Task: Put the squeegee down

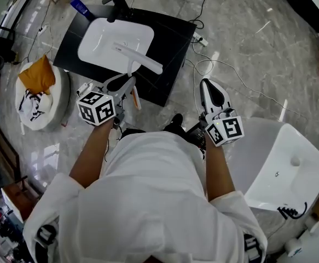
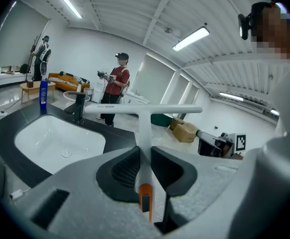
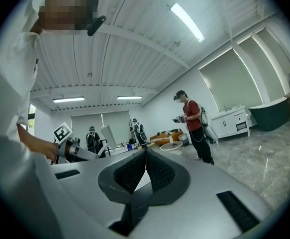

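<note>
The left claw (image 2: 145, 156) grips the white squeegee (image 2: 144, 111) by its thin handle, the proper place, as it seems light, stiff and slippery; the right claw (image 3: 145, 156) is closed and empty.

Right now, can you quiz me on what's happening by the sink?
1. True or false: the right hand-held gripper is shut with nothing in it.
2. The left hand-held gripper grips the white squeegee by its: A) handle B) blade C) neither, it lies loose.
3. Fill in: the counter around the white sink is ____.
Key: 1 true; 2 A; 3 black.
</note>
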The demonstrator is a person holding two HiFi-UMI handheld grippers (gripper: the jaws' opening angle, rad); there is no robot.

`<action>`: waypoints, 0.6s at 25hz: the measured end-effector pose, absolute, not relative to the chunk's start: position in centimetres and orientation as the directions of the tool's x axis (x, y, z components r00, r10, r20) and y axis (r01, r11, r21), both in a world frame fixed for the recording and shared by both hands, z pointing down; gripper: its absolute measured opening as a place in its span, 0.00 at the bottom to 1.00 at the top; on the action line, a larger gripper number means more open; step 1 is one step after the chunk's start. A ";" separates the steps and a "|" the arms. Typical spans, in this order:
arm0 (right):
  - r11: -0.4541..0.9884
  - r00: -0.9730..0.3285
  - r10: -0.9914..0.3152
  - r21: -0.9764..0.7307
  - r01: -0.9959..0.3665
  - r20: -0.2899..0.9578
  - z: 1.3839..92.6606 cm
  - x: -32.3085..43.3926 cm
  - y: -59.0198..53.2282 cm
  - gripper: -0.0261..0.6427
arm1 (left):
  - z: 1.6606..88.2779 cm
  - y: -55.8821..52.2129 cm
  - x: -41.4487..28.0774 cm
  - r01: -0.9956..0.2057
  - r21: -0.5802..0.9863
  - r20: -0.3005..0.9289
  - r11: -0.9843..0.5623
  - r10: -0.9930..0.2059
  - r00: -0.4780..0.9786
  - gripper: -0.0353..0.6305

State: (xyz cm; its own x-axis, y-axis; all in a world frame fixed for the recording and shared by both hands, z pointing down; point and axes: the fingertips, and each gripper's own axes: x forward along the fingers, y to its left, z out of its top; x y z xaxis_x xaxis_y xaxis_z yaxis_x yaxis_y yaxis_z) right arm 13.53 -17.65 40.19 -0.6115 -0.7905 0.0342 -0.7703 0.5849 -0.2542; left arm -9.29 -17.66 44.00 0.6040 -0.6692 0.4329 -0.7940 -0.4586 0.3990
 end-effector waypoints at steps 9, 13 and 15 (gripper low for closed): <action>0.632 -0.661 -0.749 -0.245 -0.735 0.051 40.9 14.5 -22.6 0.06 | 45.9 -22.1 -6.4 -0.826 0.368 0.550 -0.427 -0.617 0.564 0.18; 0.621 -0.652 -0.755 -0.247 -0.744 0.065 41.4 14.3 -23.9 0.06 | 47.9 -23.9 -6.1 -0.837 0.357 0.620 -0.416 -0.565 0.545 0.18; 0.617 -0.648 -0.758 -0.235 -0.751 0.078 41.5 14.3 -24.7 0.06 | 48.7 -25.1 -5.8 -0.835 0.358 0.641 -0.418 -0.540 0.545 0.17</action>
